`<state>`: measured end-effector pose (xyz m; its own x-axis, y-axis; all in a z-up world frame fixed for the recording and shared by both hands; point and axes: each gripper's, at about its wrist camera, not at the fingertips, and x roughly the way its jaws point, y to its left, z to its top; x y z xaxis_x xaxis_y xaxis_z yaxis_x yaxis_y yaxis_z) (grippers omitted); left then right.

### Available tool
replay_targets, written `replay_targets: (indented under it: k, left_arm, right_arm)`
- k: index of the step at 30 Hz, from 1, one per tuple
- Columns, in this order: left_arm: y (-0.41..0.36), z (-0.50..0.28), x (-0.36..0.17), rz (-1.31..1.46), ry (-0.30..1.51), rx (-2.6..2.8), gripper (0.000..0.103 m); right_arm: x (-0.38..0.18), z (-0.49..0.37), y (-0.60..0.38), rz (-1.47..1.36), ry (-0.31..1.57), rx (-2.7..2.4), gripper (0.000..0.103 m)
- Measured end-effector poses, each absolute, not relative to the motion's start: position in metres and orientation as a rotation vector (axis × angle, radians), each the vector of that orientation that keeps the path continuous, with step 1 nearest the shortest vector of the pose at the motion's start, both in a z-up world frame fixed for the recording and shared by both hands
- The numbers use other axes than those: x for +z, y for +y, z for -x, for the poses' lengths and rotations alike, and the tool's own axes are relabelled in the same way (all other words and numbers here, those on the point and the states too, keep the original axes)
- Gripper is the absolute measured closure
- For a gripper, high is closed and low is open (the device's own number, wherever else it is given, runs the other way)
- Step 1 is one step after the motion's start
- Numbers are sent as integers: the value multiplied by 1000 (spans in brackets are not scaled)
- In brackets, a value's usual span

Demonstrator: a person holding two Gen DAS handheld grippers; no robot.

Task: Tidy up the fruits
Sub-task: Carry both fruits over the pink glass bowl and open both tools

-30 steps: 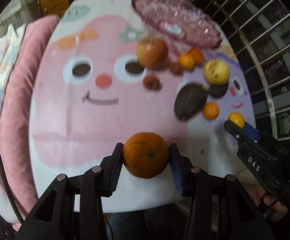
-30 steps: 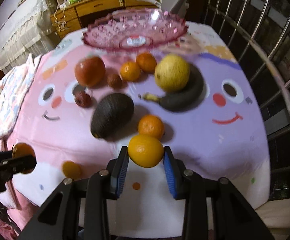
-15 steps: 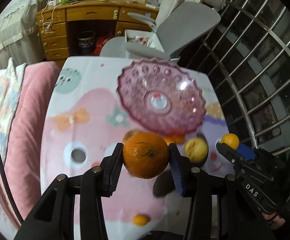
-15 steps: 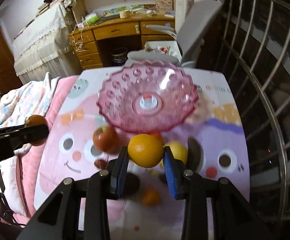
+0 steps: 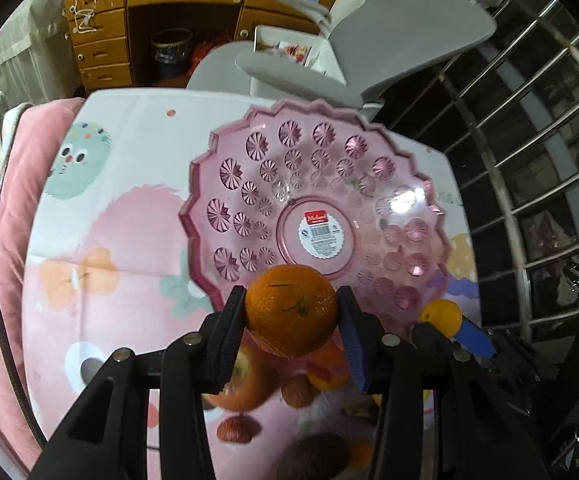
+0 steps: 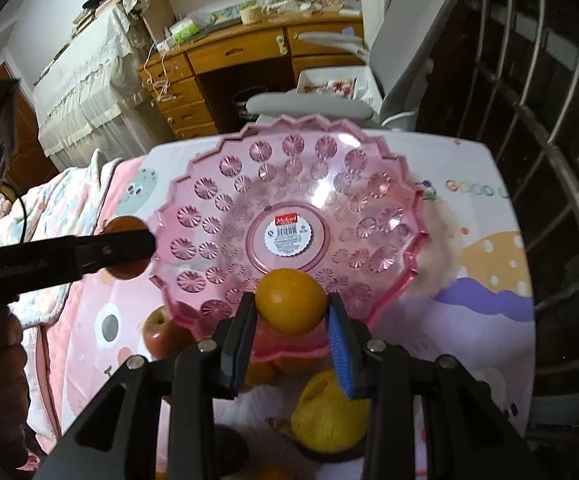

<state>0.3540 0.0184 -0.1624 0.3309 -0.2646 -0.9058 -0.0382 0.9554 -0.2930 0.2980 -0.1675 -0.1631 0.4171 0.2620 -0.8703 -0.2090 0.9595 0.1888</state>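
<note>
Left gripper [image 5: 291, 322] pinches a dark orange [image 5: 291, 310] between its pads, at the near rim of the pink glass dish [image 5: 249, 184]. Right gripper [image 6: 291, 312] clamps a lighter orange [image 6: 291, 300] over the same rim. A barcode sticker [image 6: 287, 234] with unreadable red lettering sits at the dish's centre; "GOOD" [image 6: 471, 189] is printed on the cartoon tablecloth [image 6: 469, 272].

Both wrist views look steeply down from close above, sharing the pink dish [image 5: 249, 184] [image 6: 393, 280] and cartoon tablecloth [image 5: 101, 248] [image 6: 485, 272]
</note>
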Motion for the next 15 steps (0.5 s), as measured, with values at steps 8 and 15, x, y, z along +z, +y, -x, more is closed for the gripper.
replay_targets:
  k: [8,15]
  left_arm:
    - [4,-377,-196,249,1305,-120,59]
    - [-5,-377,-194,239,1318,-114,40]
  right_arm:
    - [-194,-317,-168,-72,1182,326,68]
    - [-203,-323,-170,-79,1232,340,67]
